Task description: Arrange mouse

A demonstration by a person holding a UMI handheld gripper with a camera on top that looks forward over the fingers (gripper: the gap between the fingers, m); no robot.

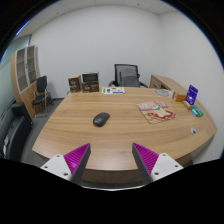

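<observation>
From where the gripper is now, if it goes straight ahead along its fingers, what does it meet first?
Probably the black mouse, lying slightly left of the line on the wooden table. The gripper is open and holds nothing. Bare tabletop lies between them, though depth is hard to judge.

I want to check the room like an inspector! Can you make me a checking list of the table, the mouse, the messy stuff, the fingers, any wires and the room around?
Surface: wooden table, large, rounded edges.
Job's things: dark mouse on the table, well beyond the fingers, untouched.
Clutter: magazines right of the mouse; purple box and a small teal item near the far right edge; papers at the far side.
Gripper: fingers open, holding nothing.
Cables: nothing seen.
Surroundings: office chairs, low shelves, white walls.
</observation>
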